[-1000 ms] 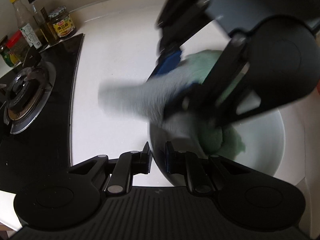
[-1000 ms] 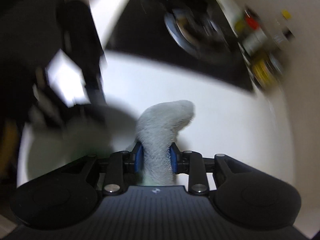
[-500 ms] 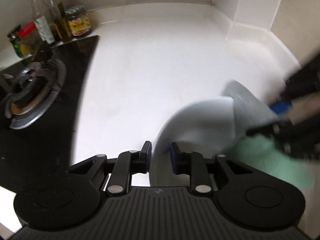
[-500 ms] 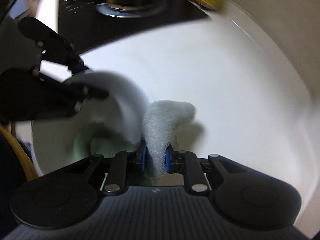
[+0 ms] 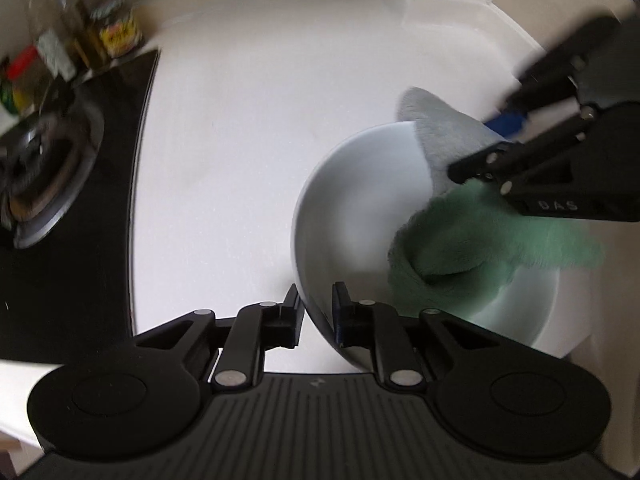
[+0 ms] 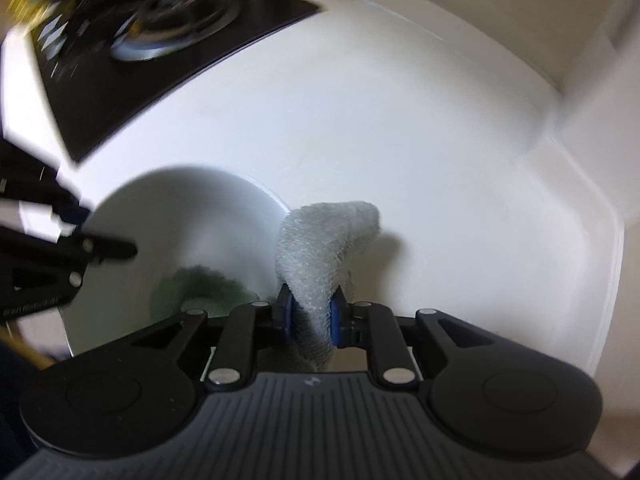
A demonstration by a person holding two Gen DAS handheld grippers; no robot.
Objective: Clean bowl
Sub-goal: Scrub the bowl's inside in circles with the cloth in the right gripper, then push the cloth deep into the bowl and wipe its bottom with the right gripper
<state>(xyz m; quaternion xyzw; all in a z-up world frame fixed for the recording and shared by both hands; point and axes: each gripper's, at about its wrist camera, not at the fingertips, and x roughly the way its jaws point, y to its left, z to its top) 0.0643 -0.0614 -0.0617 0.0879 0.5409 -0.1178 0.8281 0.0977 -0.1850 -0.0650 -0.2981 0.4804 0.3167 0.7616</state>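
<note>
Mid-wipe: left gripper (image 5: 316, 312) fingers clamp bowl (image 5: 340, 184) rim; right gripper (image 6: 310, 316) fingers pinch cloth (image 6: 324, 248) inside bowl; wiping unfinished.

A broad white countertop (image 5: 248, 128) is seen, bounded at the back by a raised white upstand. A black glass hob (image 5: 68, 216) is set into the countertop at its left side, and a round metal gas burner (image 5: 40, 168) is mounted on the hob. Behind the hob, against the wall, a blurred cluster of bottles and jars (image 5: 60, 56) is ranged, a yellow-labelled jar (image 5: 120, 32) among them.
</note>
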